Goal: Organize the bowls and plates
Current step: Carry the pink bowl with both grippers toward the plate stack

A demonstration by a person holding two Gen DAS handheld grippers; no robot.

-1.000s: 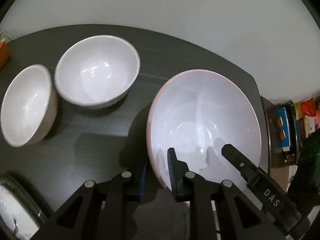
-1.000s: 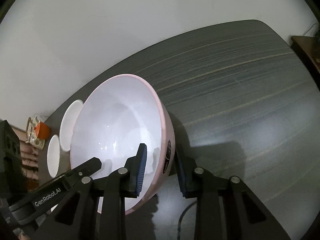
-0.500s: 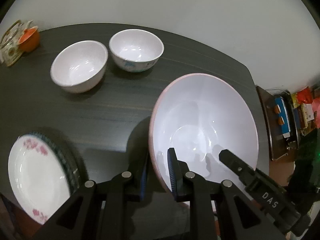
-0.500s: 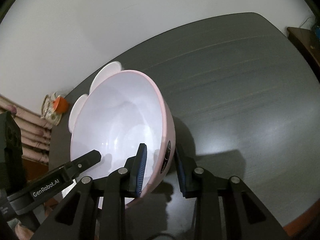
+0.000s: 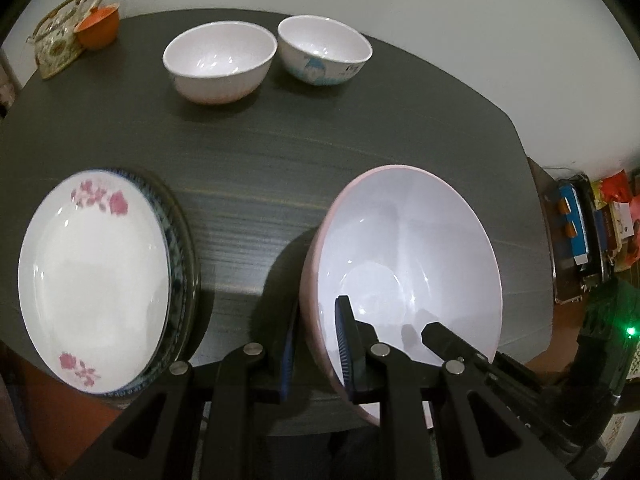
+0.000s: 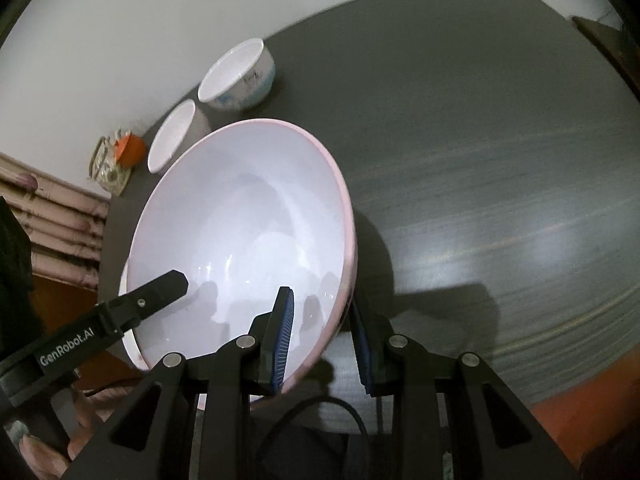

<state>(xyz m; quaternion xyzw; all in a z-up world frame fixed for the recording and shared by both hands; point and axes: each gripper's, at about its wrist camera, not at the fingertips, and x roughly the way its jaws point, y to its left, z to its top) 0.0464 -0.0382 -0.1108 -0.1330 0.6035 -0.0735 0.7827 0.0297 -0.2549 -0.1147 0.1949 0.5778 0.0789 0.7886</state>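
I carry the big pink bowl (image 5: 408,264) with both hands: my left gripper (image 5: 316,344) and right gripper (image 6: 320,336) each have jaws pinched narrow on opposite rim sides, sharing its weight; two small bowls (image 5: 220,64) wait ahead, stacked plates (image 5: 96,276) leftward

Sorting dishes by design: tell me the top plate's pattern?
White with pink flower sprays near the rim, on the top plate; clearest in the left wrist view.
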